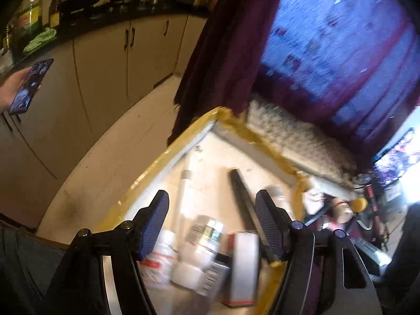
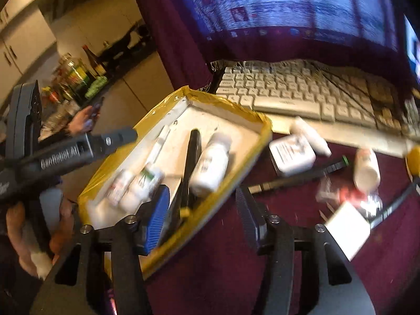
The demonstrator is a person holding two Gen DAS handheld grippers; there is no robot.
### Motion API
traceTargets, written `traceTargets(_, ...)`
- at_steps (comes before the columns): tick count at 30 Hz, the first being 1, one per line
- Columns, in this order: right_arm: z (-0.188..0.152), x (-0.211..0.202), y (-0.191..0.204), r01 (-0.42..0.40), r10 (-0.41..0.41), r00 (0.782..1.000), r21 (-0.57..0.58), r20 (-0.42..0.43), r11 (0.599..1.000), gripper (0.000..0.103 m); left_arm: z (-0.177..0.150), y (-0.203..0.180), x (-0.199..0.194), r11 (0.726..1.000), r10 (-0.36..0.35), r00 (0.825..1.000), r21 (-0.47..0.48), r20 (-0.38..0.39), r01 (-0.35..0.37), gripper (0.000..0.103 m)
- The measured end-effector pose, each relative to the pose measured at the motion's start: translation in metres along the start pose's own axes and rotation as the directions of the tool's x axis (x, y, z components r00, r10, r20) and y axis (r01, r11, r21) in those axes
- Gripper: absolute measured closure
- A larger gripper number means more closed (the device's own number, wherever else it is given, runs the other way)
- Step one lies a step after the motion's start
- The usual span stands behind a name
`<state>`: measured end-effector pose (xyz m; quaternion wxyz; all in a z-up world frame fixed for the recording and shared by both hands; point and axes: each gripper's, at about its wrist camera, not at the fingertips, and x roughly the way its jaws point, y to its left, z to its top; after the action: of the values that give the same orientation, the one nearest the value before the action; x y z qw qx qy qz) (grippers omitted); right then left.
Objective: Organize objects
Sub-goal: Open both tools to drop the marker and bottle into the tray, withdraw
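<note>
- Hovering nearest to me, the right gripper [image 2: 202,210] stands with its jaws apart and nothing between the pads; one blue pad overlaps the tray's near corner in view, the other hangs over the maroon cloth [image 2: 236,257].
- Beside it, the left gripper [image 1: 212,215] is likewise spread wide and empty above the yellow-rimmed tray [image 2: 223,105].
- Inside the tray lie several small white bottles [image 2: 210,165], a slim white tube and a long black bar [image 2: 191,157]. They look light and rigid, with smooth plastic that could slip or roll; I would pinch a bottle across its body.
- Just past the tray, loose on the cloth, sit a white rectangular case [image 2: 291,155], another white bottle [image 2: 366,168] lying on its side, a dark pen-like stick [image 2: 302,178] and a white card. These seem left to gather; the bottle may roll under a nudge.
- Behind them a pale keyboard [image 2: 302,92] stretches under a draped cloth.
- Farthest off, a hand holds a phone [image 1: 29,86] near the kitchen cabinets.
</note>
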<state>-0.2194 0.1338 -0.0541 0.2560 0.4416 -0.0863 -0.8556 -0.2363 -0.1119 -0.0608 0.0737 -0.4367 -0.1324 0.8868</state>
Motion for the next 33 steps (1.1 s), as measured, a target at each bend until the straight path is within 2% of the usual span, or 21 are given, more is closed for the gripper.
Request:
traceTargets(3,-0.018,-0.021,-0.018,0.008,-0.008,1.000,0.010,0.006,1.000,0.051,-0.009,-0.023,-0.018,0.999,-0.017,0.999,0.028,0.050,0.016,0.040)
traceTargets(5,-0.029,-0.037,-0.030,0.017,-0.018,1.000,0.017,0.022,1.000,0.051,-0.013,-0.045,-0.024,0.997,-0.049,0.997,0.057,0.052,0.046,0.039)
traceTargets(8,-0.045,-0.058,-0.051,0.079,-0.080,0.996,0.034,0.046,0.996,0.051,-0.024,-0.075,-0.028,0.992,-0.090,0.994,0.097,0.055,0.085,0.039)
traceTargets(14,-0.068,-0.071,-0.092,0.110,-0.114,0.993,0.107,0.035,0.988,0.051,-0.055,-0.125,-0.007,0.966,-0.123,0.991,0.222,-0.046,0.130,0.037)
traceTargets(18,-0.069,-0.076,-0.112,0.108,-0.117,0.992,0.163,0.043,0.981,0.051,-0.071,-0.133,0.010,0.964,-0.120,0.985,0.223,-0.121,0.145,0.037)
traceTargets(23,-0.065,-0.085,-0.115,0.129,-0.142,0.987,0.162,0.072,0.978,0.051,-0.082,-0.143,0.017,0.961,-0.101,0.983,0.242,-0.156,0.137,0.037)
traceTargets(33,-0.074,-0.086,-0.135,0.153,-0.167,0.984,0.182,0.064,0.971,0.051,-0.093,-0.173,0.033,0.944,-0.081,0.977,0.299,-0.198,0.139,0.037)
